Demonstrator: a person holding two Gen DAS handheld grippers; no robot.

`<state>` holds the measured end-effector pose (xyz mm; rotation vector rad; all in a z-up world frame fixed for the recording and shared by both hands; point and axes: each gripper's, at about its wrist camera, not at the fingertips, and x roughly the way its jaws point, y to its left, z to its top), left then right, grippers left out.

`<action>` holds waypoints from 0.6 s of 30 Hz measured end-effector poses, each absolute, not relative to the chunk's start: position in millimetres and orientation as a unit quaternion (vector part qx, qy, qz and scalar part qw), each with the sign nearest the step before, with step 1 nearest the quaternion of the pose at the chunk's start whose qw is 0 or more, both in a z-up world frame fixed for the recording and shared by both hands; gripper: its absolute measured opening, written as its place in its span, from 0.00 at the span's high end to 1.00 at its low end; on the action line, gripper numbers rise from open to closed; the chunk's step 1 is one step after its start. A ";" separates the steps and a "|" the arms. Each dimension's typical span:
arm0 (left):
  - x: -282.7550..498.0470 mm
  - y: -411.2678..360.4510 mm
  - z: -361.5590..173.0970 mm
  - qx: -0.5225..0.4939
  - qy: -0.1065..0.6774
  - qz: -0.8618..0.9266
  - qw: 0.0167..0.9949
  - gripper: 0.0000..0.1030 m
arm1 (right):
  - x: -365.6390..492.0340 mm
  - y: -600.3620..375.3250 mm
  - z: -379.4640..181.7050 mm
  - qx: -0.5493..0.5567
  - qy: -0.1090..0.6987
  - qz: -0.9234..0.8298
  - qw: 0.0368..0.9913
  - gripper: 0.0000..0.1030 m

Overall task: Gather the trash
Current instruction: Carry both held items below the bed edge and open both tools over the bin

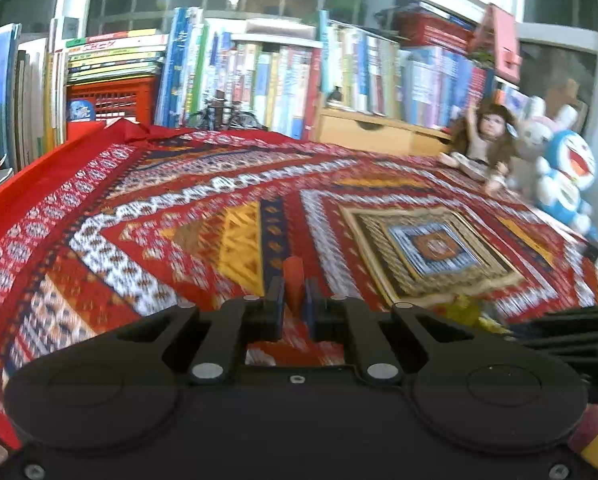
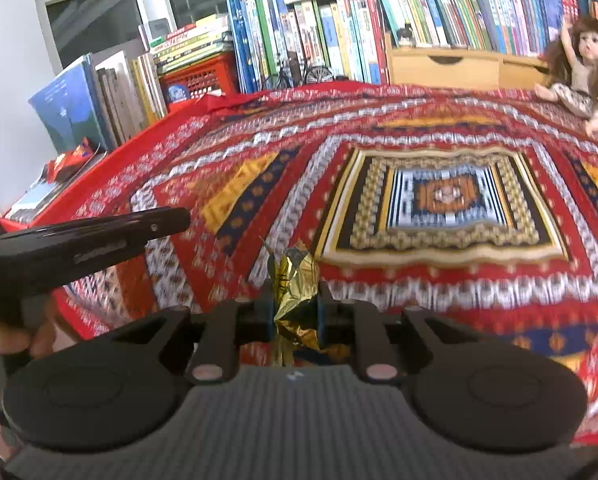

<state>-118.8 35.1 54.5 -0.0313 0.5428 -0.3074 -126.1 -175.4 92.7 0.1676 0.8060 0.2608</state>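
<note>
The left gripper [image 1: 295, 300] has its two fingers pinching a small orange-red scrap [image 1: 293, 280], which sticks up between them at the bottom middle of its view. The right gripper [image 2: 295, 312] squeezes a crumpled gold wrapper [image 2: 297, 292] (shiny like foil), also bottom middle. Under both lies a red patterned cloth [image 2: 419, 128]. Another red wrapper [image 2: 73, 158] sits on flat books at the left edge. At the top, rows of books [image 2: 339, 28] stand. A doll [image 2: 583, 68] sits upper right, and a blue toy cat [image 1: 567, 176] at the right.
</note>
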 end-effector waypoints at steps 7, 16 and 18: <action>-183.6 27.8 38.0 -0.008 0.293 -0.164 0.942 0.90 | -172.2 -171.1 76.2 0.073 0.412 0.117 0.901 0.78; -222.7 28.9 -1.0 -0.025 0.361 -0.163 0.918 0.90 | -210.1 -166.1 47.8 0.082 0.454 0.107 0.881 0.77; -225.7 28.7 -9.3 -0.024 0.375 -0.161 0.913 0.90 | -211.9 -165.0 40.9 0.083 0.469 0.104 0.873 0.77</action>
